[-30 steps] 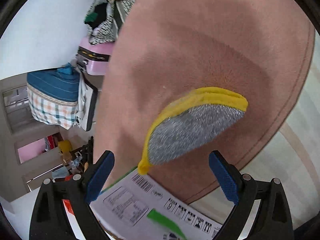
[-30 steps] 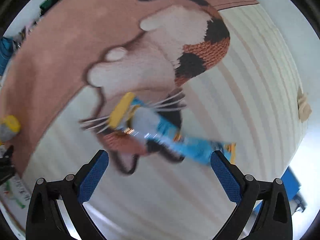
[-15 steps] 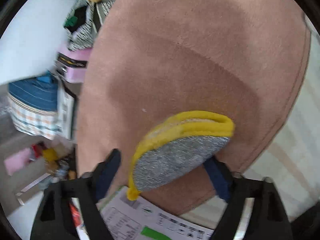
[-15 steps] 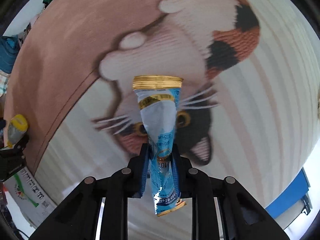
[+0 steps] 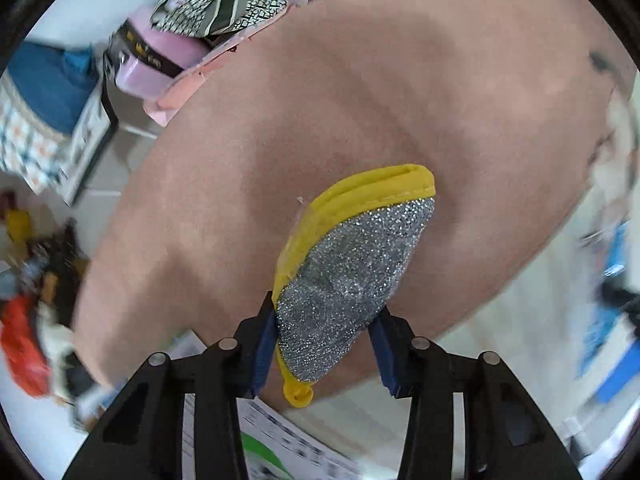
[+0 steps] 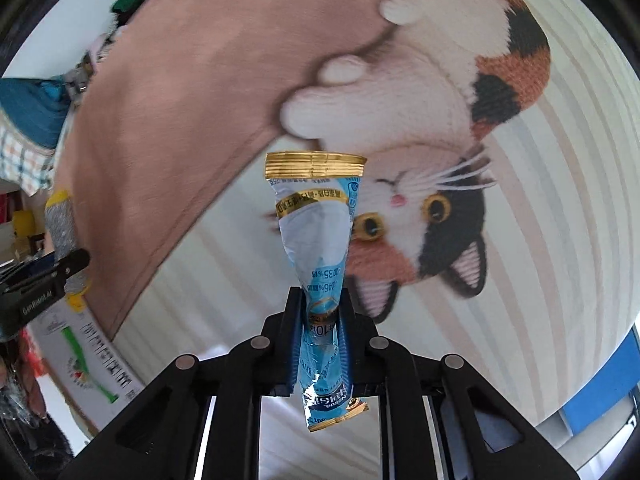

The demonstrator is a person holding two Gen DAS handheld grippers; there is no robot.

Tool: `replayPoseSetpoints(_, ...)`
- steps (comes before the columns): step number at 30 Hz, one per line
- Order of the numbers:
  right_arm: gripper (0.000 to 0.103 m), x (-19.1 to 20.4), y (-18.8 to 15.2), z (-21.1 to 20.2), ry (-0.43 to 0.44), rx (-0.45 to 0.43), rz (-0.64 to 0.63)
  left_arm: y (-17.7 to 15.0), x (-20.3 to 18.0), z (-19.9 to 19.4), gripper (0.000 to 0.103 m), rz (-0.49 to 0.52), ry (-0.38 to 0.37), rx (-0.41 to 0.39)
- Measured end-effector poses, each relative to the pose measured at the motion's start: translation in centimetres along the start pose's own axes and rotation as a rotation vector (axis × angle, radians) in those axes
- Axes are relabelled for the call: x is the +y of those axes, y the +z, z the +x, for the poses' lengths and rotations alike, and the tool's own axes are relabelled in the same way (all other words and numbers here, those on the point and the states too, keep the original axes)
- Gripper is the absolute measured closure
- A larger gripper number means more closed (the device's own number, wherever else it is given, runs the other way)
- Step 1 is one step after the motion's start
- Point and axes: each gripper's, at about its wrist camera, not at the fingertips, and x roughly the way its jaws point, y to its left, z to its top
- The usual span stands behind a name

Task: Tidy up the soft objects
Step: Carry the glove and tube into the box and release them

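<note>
Cat-print rug (image 6: 460,128) beside cluttered floor (image 5: 44,280)

sponge (image 5: 352,276) sits between the left gripper's (image 5: 324,344) fingers over the rug (image 5: 400,92); clutter pile (image 5: 224,4) off at 11 o'clock; printed box (image 5: 288,448) at 6
</note>
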Motion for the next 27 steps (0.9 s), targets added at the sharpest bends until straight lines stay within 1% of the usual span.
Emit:
replayPoseSetpoints(3,0.086,3.0,-1.8,-1.4,0.032,-0.029,-0.052,-1.7,0.8,-3.1,0.063,-0.093,-0.150,-0.045)
replayPoseSetpoints(6,0.086,7.2,-2.6,-4.1,0.067,-0.060,-0.126,-3.9,1.6,-5.7,0.063,-0.160,-0.239,-0.095)
replayPoseSetpoints(7,0.086,8.5,-2.1,-4.9,0.074,-0.067,-0.145,-4.9,2.0,-6.7,0.063,-0.185,-0.260,-0.117)
replayPoseSetpoints(10,0.086,12.3,-4.1,-6.8,0.100,-0.095,-0.224,-7.4,3.5,-8.8,0.063,-0.240,-0.295,-0.171)
replayPoseSetpoints(11,0.086,13.6,-5.0,-7.4,0.112,-0.101,-0.251,-8.4,4.6,-9.4,0.063,-0.267,-0.305,-0.189)
replayPoseSetpoints(13,0.086,16.1,-6.7,-8.6,0.128,-0.111,-0.302,-10.8,6.8,-10.9,0.063,-0.325,-0.355,-0.221)
replayPoseSetpoints(14,0.086,17.8,-7.8,-9.1,0.134,-0.119,-0.331,-12.3,7.8,-11.6,0.063,-0.359,-0.367,-0.236)
replayPoseSetpoints(17,0.086,21.7,-11.1,-11.0,0.147,-0.136,-0.418,-16.0,11.0,-12.9,0.063,-0.429,-0.385,-0.279)
replayPoseSetpoints(19,0.086,23.9,-12.6,-12.0,0.151,-0.141,-0.457,-19.2,13.3,-13.5,0.063,-0.491,-0.371,-0.308)
replayPoseSetpoints(22,0.086,27.7,-15.6,-12.8,0.143,-0.152,-0.519,-24.0,16.6,-13.8,0.063,-0.586,-0.325,-0.344)
replayPoseSetpoints(24,0.086,30.0,-17.2,-12.5,0.132,-0.148,-0.549,-27.3,18.6,-13.1,0.063,-0.659,-0.306,-0.344)
replayPoseSetpoints(26,0.086,32.2,-18.7,-11.8,0.111,-0.146,-0.579,-29.9,20.5,-11.9,0.063,-0.719,-0.292,-0.321)
replayPoseSetpoints(27,0.086,33.4,-19.6,-11.6,0.101,-0.143,-0.588,-31.0,21.2,-11.2,0.063,-0.745,-0.300,-0.302)
